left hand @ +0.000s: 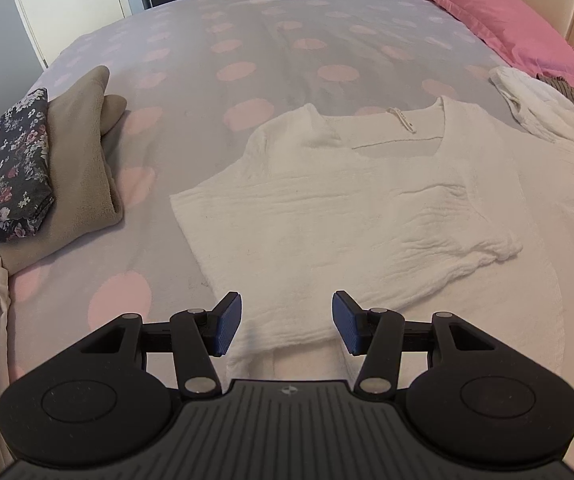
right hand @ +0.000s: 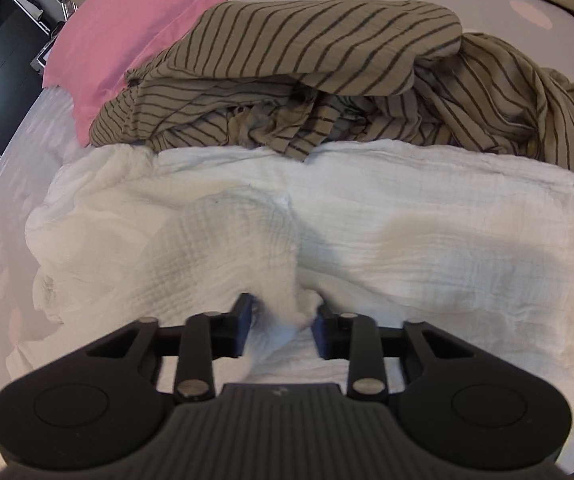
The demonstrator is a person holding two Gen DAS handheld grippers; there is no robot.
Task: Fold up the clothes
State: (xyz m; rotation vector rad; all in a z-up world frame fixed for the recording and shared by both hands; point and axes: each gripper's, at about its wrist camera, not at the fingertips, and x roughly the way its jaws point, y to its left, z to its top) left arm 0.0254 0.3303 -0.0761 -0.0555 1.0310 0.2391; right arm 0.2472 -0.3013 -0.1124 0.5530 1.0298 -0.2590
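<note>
The white top lies spread on the bed, straight ahead of the left tongs, whose jaws stand spread over its near hem, gripping nothing. The right tongs have a bunched ridge of the same white cloth between their jaws — whether the pads already press it I cannot tell. It looks a light, crinkled gauze: soft, limp, likely to sag and crease, so best taken at hem corners or shoulder seams. Counting: one white top spread out, one striped garment heaped beyond the right tongs, one pink pillow, and to the left tongs' left two folded pieces — beige and floral.
</note>
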